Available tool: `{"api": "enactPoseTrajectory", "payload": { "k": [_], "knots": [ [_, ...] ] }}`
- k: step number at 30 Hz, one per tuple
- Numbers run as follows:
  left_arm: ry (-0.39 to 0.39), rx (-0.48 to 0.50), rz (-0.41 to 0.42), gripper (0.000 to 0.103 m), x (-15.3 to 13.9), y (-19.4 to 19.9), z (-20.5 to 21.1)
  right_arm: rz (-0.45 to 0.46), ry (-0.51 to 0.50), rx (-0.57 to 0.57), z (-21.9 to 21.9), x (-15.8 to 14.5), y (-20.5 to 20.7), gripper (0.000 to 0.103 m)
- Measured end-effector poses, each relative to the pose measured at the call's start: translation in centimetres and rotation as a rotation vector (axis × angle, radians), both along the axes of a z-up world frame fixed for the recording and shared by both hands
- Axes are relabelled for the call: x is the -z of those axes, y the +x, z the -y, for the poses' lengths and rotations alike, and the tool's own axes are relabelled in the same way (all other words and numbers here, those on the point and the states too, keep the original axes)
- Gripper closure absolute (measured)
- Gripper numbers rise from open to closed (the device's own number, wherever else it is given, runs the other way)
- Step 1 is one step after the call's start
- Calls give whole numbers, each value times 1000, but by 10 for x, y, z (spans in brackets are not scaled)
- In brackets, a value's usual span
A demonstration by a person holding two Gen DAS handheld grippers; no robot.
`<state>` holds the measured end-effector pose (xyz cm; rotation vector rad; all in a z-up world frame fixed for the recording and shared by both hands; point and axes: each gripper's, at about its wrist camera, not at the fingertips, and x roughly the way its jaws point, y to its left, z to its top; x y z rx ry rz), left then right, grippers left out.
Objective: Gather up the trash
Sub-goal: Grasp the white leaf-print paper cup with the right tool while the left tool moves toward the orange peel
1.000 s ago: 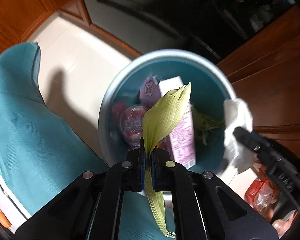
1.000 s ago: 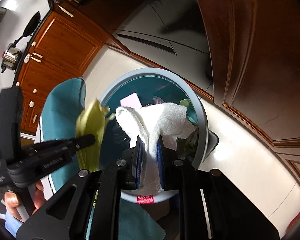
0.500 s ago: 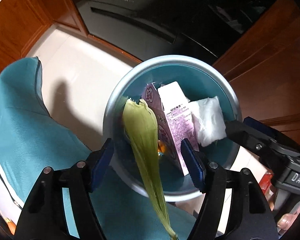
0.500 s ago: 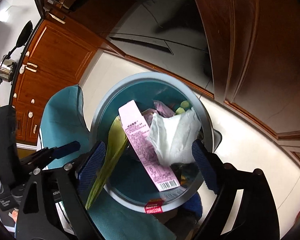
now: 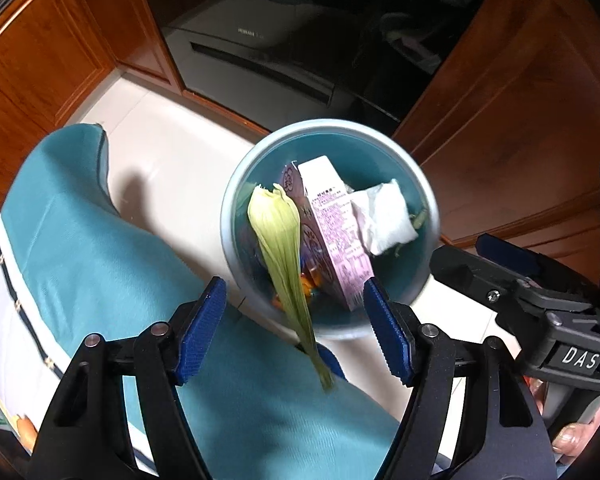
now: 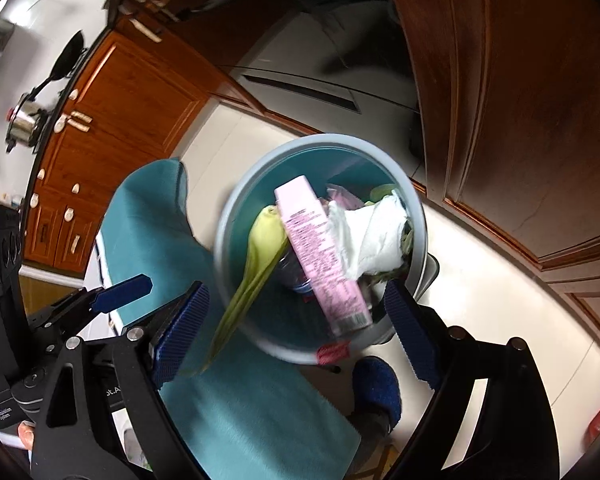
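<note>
Left wrist view is showing my left tongs (image 5: 294, 334) standing wide apart with nothing between the blue pads, hanging above the round grey-rimmed trash bin (image 5: 430, 200) on the pale floor (image 5: 160, 160). I am seeing a green corn husk (image 5: 282, 236) leaning over the bin's near rim, its broad end inside and its thin stem sticking out over the teal cloth (image 5: 100, 248) beside the bin. A pink carton (image 5: 334, 236) is standing slanted in the bin, and a white tissue (image 5: 388, 216) is lying against it on the far side. My right tongs (image 5: 504, 254) are showing at the right edge of this view, with a bit of my hand (image 5: 576, 436) on the handle below. Right wrist view is showing my right tongs (image 6: 296, 334) gaping just as wide and gripping nothing, over the same bin (image 6: 418, 208), with the husk (image 6: 260, 248), carton (image 6: 320, 252) and tissue (image 6: 372, 236) all inside it. I am also seeing one blue finger of the left tongs (image 6: 122, 292) at the left, over the teal cloth (image 6: 148, 208). Wooden cabinets (image 6: 120, 108) are lining the floor (image 6: 480, 300) behind.
</note>
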<state>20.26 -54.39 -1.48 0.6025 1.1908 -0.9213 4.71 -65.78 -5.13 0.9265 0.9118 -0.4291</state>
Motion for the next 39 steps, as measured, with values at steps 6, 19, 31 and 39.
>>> {"api": "enactPoseTrajectory", "payload": {
  "k": [6,19,31,39],
  "knots": [
    [-55,-17,27,27,-33,-15,-39,43,-49,-50,-40,-42,-10,13],
    [-143,-117,93,13,-67,-24,-188,91,-110,-217,-149,-96,-13,13],
    [-158,-317,78,6,-35,-12,-343,4,-45,-485,-276,-59,24,13],
    [-152,-404,67,6,-9,-3,-408,-90,8,-602,-335,-25,43,13]
  ]
}}
